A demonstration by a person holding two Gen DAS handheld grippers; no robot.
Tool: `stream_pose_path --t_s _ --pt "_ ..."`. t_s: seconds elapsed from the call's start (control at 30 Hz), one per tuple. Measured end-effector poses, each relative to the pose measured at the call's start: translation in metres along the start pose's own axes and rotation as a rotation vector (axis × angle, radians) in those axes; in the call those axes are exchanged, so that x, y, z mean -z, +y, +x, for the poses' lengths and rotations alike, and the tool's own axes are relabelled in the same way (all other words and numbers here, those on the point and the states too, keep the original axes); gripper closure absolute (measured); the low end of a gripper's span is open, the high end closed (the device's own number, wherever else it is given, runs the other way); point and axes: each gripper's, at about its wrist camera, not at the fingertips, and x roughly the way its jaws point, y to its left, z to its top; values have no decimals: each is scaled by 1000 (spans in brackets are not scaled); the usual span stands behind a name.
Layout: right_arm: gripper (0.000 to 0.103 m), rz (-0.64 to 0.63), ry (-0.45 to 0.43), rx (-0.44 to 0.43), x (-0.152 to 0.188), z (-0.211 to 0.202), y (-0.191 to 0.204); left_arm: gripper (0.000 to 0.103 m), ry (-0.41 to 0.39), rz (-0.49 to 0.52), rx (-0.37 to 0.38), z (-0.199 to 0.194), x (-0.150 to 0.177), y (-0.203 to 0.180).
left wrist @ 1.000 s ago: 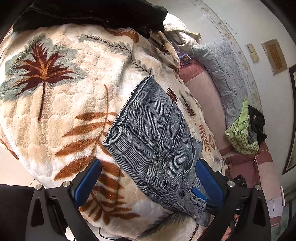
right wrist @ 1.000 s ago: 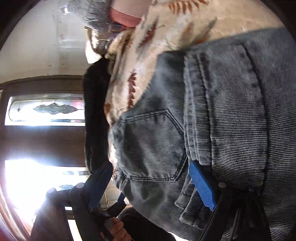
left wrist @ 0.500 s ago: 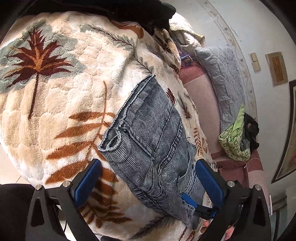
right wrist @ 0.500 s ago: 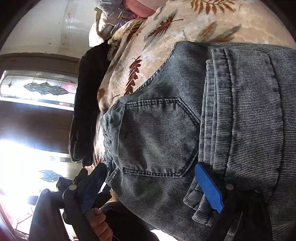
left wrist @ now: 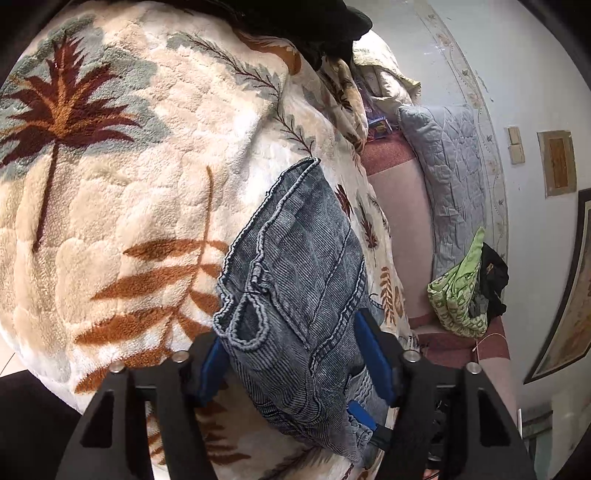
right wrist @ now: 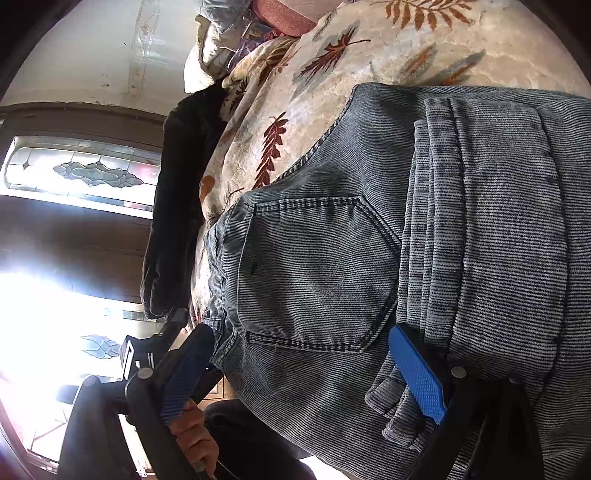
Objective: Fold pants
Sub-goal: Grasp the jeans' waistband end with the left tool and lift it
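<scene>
The folded grey-blue corduroy pants [left wrist: 295,280] lie on a leaf-patterned fleece blanket [left wrist: 140,177]. My left gripper [left wrist: 293,362] straddles their near end by the leg hem. Its jaws are closing, and both blue pads touch the fabric's sides. In the right wrist view the back pocket of the pants [right wrist: 314,273] fills the middle. My right gripper [right wrist: 301,374] stands open wide around it. One pad is off the waistband edge and the other is tucked against the stacked leg layers [right wrist: 480,221]. A blue pad of the right gripper [left wrist: 360,411] peeks out under the pants in the left wrist view.
A black garment [left wrist: 295,22] lies at the blanket's far end. Beyond the blanket are a pink mattress [left wrist: 399,206], a grey quilted pillow [left wrist: 454,177] and a green cloth bundle [left wrist: 461,295]. A hand [right wrist: 192,428] grips a handle below, near a bright glass door [right wrist: 55,295].
The left jaws have narrowed from wide open to touching both sides of the pants and moved closer in. The right jaws widened a little, and its view rolled.
</scene>
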Motion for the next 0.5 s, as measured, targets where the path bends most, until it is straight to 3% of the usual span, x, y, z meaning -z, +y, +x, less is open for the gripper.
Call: stream_pose_path --t_s 0.03,0.1,0.23,0.33,0.43,0.5 --pt "6 4 0 -1 0 0 0 64 2 7 -16 2 1 1" --pt "6 9 2 -7 -1 -1 -1 74 3 19 -38 4 1 3" --pt "6 31 9 -15 -4 -3 -5 85 -4 56 -55 4 1 -1" --pt "6 107 45 -5 -11 -7 -3 87 -19 103 -73 1 2 -11" --pt "6 134 35 -92 -19 -14 7 87 -23 113 -74 0 2 -11" --pt "6 116 75 -65 -21 -2 10 87 -22 111 -76 1 2 -9"
